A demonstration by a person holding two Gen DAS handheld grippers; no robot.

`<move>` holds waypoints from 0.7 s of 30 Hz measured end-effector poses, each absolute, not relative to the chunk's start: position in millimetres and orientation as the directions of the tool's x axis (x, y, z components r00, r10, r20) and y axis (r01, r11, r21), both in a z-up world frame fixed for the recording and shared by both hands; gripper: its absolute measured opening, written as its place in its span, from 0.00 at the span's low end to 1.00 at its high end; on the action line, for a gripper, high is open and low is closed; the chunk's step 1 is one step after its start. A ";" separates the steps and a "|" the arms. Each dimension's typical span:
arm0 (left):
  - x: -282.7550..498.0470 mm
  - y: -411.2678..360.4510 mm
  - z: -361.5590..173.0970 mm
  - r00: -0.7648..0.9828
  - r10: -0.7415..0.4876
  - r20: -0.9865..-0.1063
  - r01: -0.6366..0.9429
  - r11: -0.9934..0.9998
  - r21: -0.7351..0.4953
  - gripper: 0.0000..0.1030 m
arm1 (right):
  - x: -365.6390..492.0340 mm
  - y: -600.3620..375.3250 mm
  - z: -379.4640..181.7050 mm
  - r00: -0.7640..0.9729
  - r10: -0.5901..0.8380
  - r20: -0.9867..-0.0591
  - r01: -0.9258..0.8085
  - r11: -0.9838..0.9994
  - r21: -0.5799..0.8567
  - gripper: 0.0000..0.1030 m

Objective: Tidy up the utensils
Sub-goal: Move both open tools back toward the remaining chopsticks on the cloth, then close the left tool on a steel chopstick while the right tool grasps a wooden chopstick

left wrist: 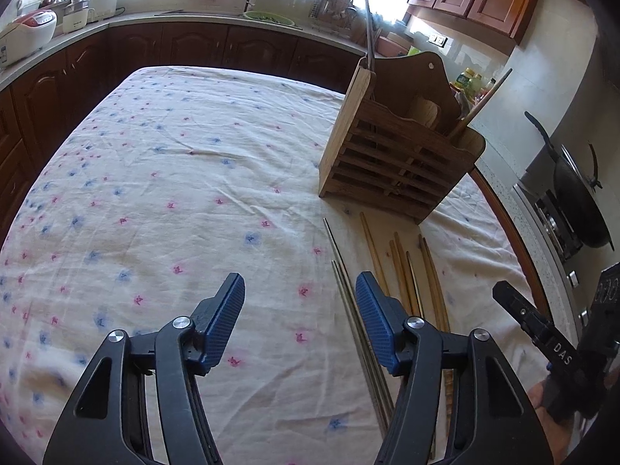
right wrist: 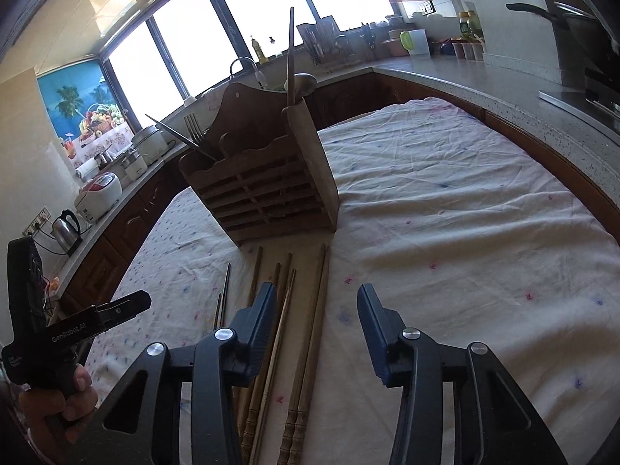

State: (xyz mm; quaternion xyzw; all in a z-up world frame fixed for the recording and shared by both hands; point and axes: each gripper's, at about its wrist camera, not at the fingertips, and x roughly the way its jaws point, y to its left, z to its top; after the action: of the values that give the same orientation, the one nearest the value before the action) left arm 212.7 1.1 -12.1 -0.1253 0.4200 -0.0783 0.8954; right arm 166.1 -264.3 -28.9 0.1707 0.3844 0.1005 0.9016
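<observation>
Left gripper (left wrist: pixel 300 298): level above floral tablecloth (left wrist: pixel 174 178), fingers spread wide, empty. Metal chopsticks (left wrist: pixel 350 290) beside its right finger. Wooden chopsticks (right wrist: pixel 310 329) at 12 o'clock of right gripper (right wrist: pixel 317 310): wide open, seemingly empty. Wooden holder (right wrist: pixel 263 178) beyond, 11 o'clock.

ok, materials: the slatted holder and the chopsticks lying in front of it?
Slatted holder: wood by the look, brown, matte, grain visible. Brown chopsticks: probably wood or bamboo, tan, with turned ridges at the near ends. Thin grey pair: likely metal, slim with a dull sheen.
</observation>
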 end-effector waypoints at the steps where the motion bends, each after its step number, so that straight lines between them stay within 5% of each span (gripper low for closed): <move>1: 215.7 -0.7 -13.7 0.628 -0.248 -0.737 0.038 0.957 -0.289 0.52 | 168.9 -263.5 -30.4 0.677 0.314 -0.666 -0.051 0.923 0.382 0.40; 10: 251.1 -21.6 -21.9 0.581 -0.276 -0.766 0.085 0.956 -0.281 0.34 | 209.2 -251.4 -50.7 0.589 0.328 -0.739 -0.070 0.931 0.358 0.18; 21: 293.7 -45.2 -48.1 0.499 -0.257 -0.828 0.113 0.966 -0.231 0.18 | 241.3 -238.7 -77.1 0.517 0.289 -0.806 -0.083 0.954 0.290 0.09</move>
State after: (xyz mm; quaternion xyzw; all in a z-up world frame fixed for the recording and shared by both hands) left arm 293.7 -45.2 -48.1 -0.0733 0.4890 -0.1073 0.8626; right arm 241.3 -238.7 -77.1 0.1079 0.4796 0.1076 0.8642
